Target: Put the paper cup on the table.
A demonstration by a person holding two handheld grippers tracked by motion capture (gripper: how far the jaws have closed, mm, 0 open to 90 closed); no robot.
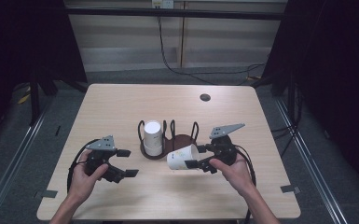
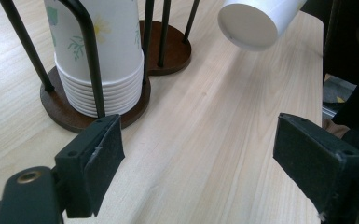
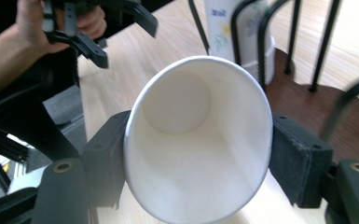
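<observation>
Lower centre-right of the high view, the right gripper (image 1: 196,157) clamps a single paper cup (image 1: 182,158) near its rim, long axis level, base pointing left. The left gripper (image 1: 127,163), lower left, stands wide open and empty. Beyond, mid-frame, the wire cup holder (image 1: 182,141) has its right bay free, nearest the held cup; its black uprights crowd the way in. The stacked cups (image 1: 152,136) fill the left bay.

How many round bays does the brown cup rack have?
2: the left bay holds the stacked paper cups; the right bay has no cups in it.
</observation>
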